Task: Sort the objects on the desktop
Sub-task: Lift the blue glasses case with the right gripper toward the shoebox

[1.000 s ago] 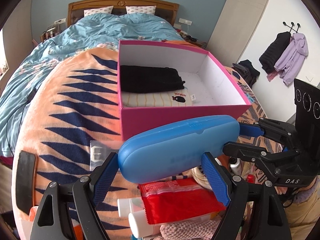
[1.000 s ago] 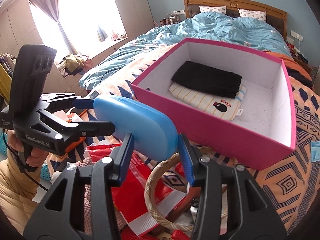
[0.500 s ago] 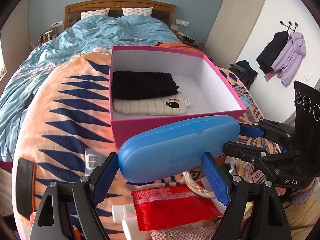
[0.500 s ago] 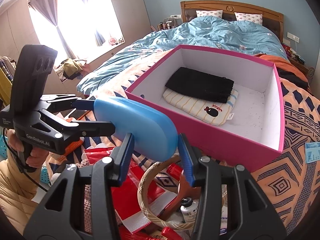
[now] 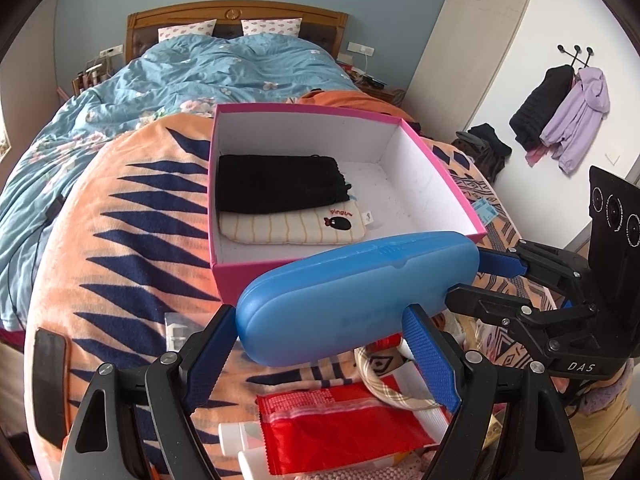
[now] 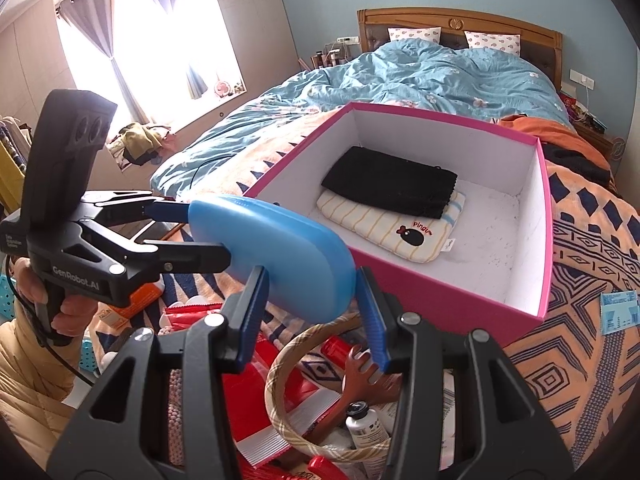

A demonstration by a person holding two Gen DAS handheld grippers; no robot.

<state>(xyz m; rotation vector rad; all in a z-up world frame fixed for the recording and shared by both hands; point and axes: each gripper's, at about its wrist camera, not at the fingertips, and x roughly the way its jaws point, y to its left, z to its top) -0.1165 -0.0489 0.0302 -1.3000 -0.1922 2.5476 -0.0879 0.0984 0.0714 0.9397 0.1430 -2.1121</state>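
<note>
A blue glasses case [image 5: 352,292] is held in the air by both grippers, just in front of the near wall of a pink box [image 5: 256,276]. My left gripper [image 5: 320,356] is shut on the case's left end. My right gripper [image 6: 316,312] is shut on its other end [image 6: 280,256]; it shows in the left wrist view [image 5: 480,280] at the case's right tip. The box [image 6: 452,300] holds a folded black cloth [image 5: 276,184] on a striped cream cloth [image 5: 292,228]; its right half is bare.
Below the case lies a pile: a red packet [image 5: 344,428], a plaid hoop [image 6: 304,396], white tubes [image 5: 236,436], a brown claw clip [image 6: 360,368], a small bottle [image 6: 368,428]. A black phone [image 5: 50,384] lies left. An orange patterned blanket [image 5: 120,248] covers the bed.
Both grippers have risen with the blue case and drawn a little back, so the box looks smaller and lower and more of its inside shows. Both grips are unchanged.
</note>
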